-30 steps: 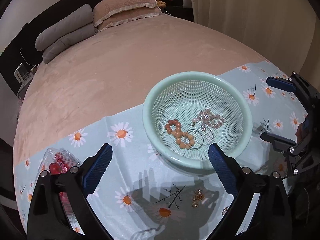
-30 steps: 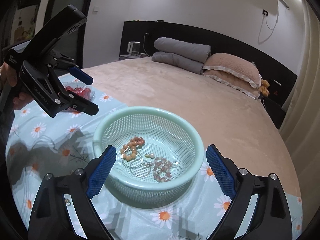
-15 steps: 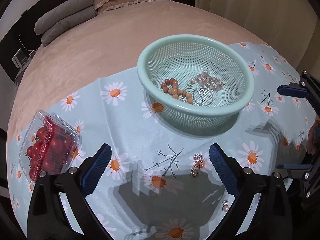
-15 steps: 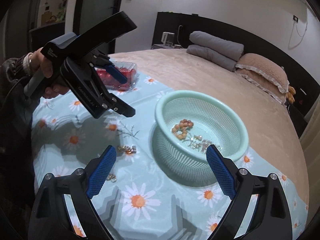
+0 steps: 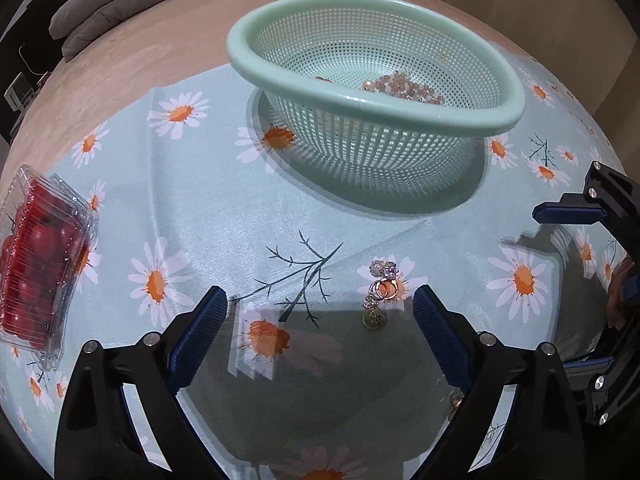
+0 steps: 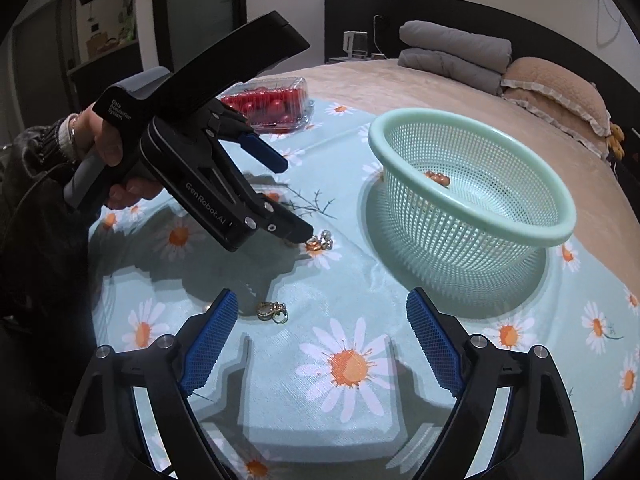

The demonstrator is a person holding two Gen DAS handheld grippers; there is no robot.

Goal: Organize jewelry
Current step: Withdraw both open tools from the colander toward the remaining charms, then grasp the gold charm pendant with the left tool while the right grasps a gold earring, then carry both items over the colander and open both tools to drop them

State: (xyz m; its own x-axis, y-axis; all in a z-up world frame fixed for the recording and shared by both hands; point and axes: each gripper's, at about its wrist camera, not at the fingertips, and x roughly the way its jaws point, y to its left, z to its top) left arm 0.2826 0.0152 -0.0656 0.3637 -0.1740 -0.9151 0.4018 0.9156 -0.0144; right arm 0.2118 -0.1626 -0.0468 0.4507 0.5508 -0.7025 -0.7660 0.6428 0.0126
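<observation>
A mint green basket point(image 5: 496, 124) point(image 6: 560, 232) stands on the daisy cloth and holds bead bracelets point(image 5: 404, 87). A small cluster of gold and crystal earrings point(image 5: 382, 294) point(image 6: 320, 242) lies on the cloth in front of the basket. My left gripper point(image 5: 320, 312) point(image 6: 294, 198) is open and low over the cloth, with the cluster just inside its right finger. A second gold earring pair point(image 6: 273, 312) lies near my right gripper point(image 6: 320, 316), which is open and empty above the cloth.
A clear box of red cherry tomatoes point(image 5: 36, 264) point(image 6: 268, 104) sits at the cloth's left side. The cloth lies on a pink bed with grey and pink pillows point(image 6: 456, 56) at the far end.
Both grippers have pulled back from the basket and dropped toward the cloth. The left gripper has come down close to the earring cluster. Both stay open.
</observation>
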